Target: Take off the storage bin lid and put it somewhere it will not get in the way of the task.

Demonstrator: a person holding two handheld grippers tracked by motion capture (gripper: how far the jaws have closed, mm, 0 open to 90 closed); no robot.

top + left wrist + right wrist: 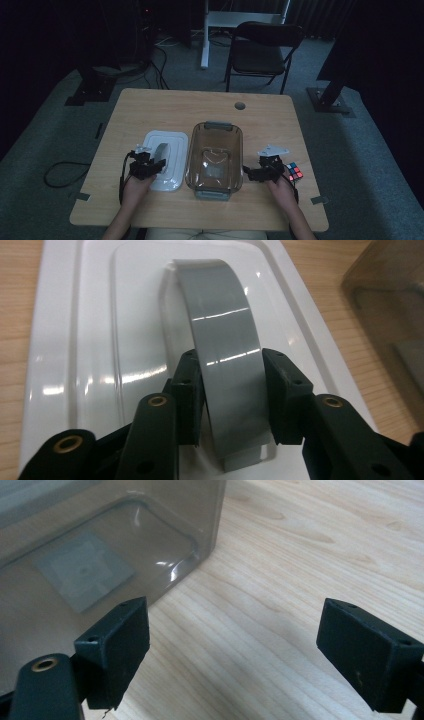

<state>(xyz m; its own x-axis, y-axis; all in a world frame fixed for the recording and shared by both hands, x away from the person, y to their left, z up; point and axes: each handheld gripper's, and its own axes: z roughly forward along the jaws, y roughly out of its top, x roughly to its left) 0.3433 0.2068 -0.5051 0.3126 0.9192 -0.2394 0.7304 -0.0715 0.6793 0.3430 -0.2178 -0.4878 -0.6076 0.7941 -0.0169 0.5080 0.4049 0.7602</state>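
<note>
A white lid (172,142) lies flat on the wooden table, left of a clear brownish container (239,150). A grey arched handle (220,330) runs down the middle of the lid (90,340). My left gripper (230,365) is shut on this handle, one black pad pressed against each side of the band. In the high view the left gripper (157,165) sits over the lid's near half. My right gripper (240,630) stands open above bare wood just beside the container's (100,540) near corner, nothing between its jaws. The high view places the right gripper (252,174) at the container's right side.
A colourful puzzle cube (294,171) rests on the table right of my right hand. The table (200,102) has a cable hole (240,105) near its far edge. A folding chair (262,50) stands behind the table. The container's wall (390,315) rises at the left gripper view's right.
</note>
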